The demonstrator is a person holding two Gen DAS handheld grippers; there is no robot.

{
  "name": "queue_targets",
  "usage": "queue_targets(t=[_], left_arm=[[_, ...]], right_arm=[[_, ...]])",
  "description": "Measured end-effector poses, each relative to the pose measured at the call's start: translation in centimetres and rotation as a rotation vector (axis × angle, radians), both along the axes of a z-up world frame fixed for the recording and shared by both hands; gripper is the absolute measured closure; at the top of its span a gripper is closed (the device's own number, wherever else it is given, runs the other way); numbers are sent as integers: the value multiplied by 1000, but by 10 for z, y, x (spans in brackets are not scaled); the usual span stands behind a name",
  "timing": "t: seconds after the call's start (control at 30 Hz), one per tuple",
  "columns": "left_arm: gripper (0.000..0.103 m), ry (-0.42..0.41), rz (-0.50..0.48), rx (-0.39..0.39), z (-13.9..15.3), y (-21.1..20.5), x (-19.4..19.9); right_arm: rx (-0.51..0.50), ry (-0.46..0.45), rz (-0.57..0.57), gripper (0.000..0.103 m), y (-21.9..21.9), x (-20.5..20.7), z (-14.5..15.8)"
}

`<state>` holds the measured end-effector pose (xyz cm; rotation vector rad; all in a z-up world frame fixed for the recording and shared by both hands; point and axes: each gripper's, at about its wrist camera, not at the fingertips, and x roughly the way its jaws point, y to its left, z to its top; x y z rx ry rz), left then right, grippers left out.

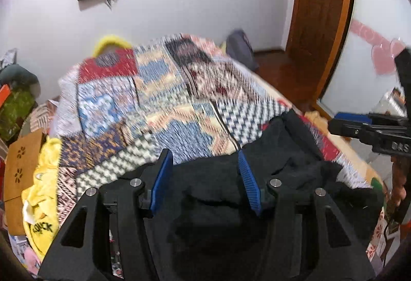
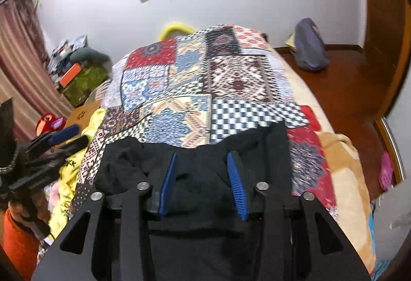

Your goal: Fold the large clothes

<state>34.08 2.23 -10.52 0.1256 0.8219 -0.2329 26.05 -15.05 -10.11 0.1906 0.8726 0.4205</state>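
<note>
A black garment (image 1: 282, 144) lies crumpled at the near end of a bed under a patchwork cover (image 1: 154, 101). My left gripper (image 1: 204, 153) hovers over the garment's left part, open, with no cloth pinched between its blue pads (image 1: 161, 178). In the right wrist view the same black garment (image 2: 257, 142) spreads across the patchwork cover (image 2: 231, 80). My right gripper (image 2: 203, 155) hangs above it, open, blue pads (image 2: 237, 188) apart and bare. The right gripper (image 1: 370, 127) shows at the edge of the left view, and the left gripper (image 2: 51, 142) at the left edge of the right view.
A yellow garment (image 2: 77, 152) and a cardboard box (image 1: 20, 165) lie left of the bed, with a red plush toy (image 2: 47, 121). A tan blanket (image 2: 346, 165) covers the bed's right side. A grey bag (image 2: 308, 47) stands on the wooden floor near a brown door (image 1: 321, 11).
</note>
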Motion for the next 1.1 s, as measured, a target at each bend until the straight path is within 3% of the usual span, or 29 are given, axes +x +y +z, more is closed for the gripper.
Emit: queue_targets(t=[0.3, 0.5, 0.6, 0.67, 0.77, 1.0, 1.07, 1.1], left_arm=[[50, 167, -64, -8, -77, -14, -9], [46, 92, -106, 128, -102, -30, -45], [37, 55, -117, 207, -116, -42, -61], [36, 28, -116, 244, -117, -46, -69], [36, 53, -112, 228, -113, -42, -71], [35, 30, -153, 237, -90, -30, -102], [20, 11, -136, 237, -77, -20, -112], [19, -3, -123, 229, -72, -15, -115]], right_arm=[[-104, 155, 101, 61, 37, -3, -80], [-177, 156, 146, 56, 36, -30, -104], [-217, 134, 158, 54, 39, -39, -109], [-250, 113, 163, 54, 41, -45, -109], [-270, 110, 152, 54, 41, -49, -105], [-222, 155, 155, 51, 23, -60, -87], [-242, 149, 171, 51, 21, -65, -80], [-253, 133, 179, 51, 17, -68, -73]])
